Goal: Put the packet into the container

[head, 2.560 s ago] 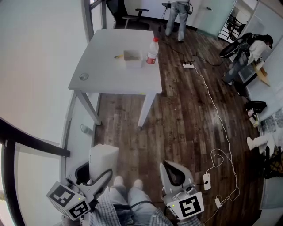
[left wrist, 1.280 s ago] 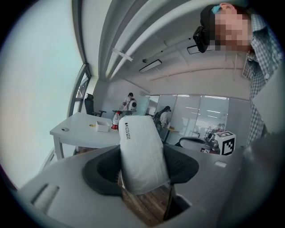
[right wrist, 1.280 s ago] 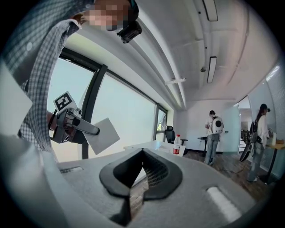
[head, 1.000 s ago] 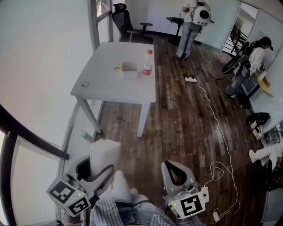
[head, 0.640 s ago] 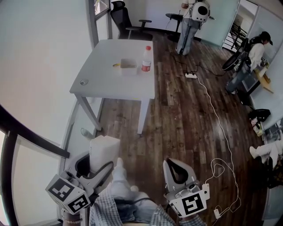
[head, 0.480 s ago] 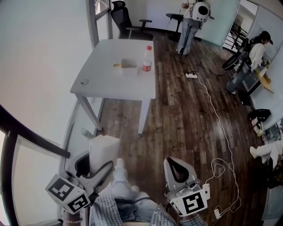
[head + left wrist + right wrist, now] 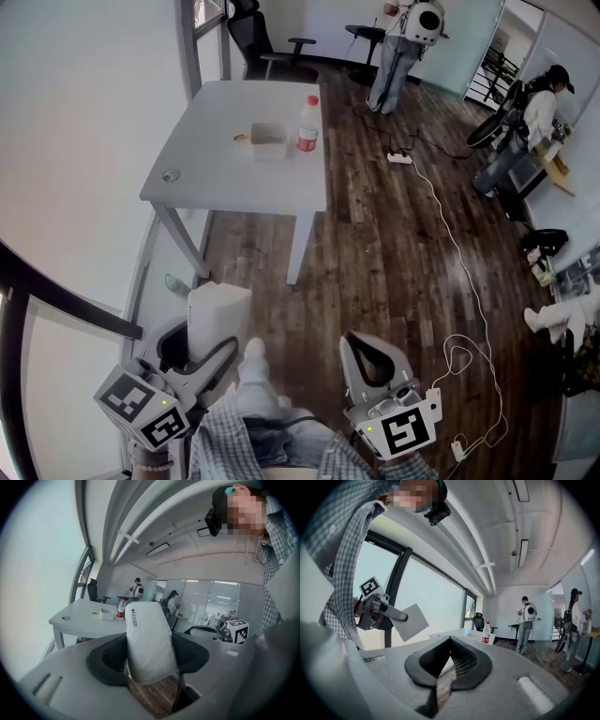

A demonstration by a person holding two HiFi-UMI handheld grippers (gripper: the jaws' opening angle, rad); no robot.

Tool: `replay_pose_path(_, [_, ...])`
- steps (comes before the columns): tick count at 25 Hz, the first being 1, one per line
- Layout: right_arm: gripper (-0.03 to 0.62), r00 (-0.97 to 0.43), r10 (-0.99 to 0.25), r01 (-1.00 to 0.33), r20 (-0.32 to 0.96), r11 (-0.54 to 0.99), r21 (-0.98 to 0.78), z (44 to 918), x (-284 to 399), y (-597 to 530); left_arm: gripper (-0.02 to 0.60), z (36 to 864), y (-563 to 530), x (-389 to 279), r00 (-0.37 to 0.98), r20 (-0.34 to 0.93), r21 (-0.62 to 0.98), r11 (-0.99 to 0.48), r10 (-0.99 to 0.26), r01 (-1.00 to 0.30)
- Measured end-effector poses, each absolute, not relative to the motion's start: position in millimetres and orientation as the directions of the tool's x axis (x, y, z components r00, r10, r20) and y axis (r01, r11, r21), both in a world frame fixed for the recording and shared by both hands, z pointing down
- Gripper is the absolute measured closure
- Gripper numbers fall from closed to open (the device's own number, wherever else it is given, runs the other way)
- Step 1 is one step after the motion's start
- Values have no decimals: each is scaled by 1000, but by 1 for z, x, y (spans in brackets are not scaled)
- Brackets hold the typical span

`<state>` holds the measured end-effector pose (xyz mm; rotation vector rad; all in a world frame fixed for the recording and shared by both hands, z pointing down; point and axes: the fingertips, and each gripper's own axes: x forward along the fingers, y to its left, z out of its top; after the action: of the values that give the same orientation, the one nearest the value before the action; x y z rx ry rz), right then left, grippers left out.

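Note:
My left gripper [image 7: 199,349] hangs low at the bottom left of the head view, shut on a white packet [image 7: 217,317] that sticks up between its jaws. The left gripper view shows the packet [image 7: 149,637] filling the gap of that gripper [image 7: 150,662]. My right gripper [image 7: 366,345] is held beside it at the bottom right, shut and empty; in its own view that gripper [image 7: 450,641] has its jaw tips touching. The small white container [image 7: 268,140] stands far off on the white table [image 7: 216,178], also small in the distance as the container [image 7: 108,615].
A red-labelled bottle [image 7: 306,125] stands right of the container, and a small yellow item [image 7: 242,137] lies left of it. Wooden floor lies between me and the table. A white cable [image 7: 459,281] and power strip [image 7: 399,157] run along the floor. People [image 7: 398,42] stand at the back.
The person has stepped forward and the head view has shifted a little. Both grippers stay low at the body, and the packet stays held in the left one.

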<state>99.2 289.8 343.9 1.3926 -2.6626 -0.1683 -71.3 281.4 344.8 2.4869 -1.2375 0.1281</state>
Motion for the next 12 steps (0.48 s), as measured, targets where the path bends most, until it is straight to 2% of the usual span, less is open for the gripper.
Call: replay_pose_path(12, [597, -528, -843, -829, 103, 538, 153, 350, 94, 227, 308, 352, 213, -71, 650, 250, 295, -582, -718, -757])
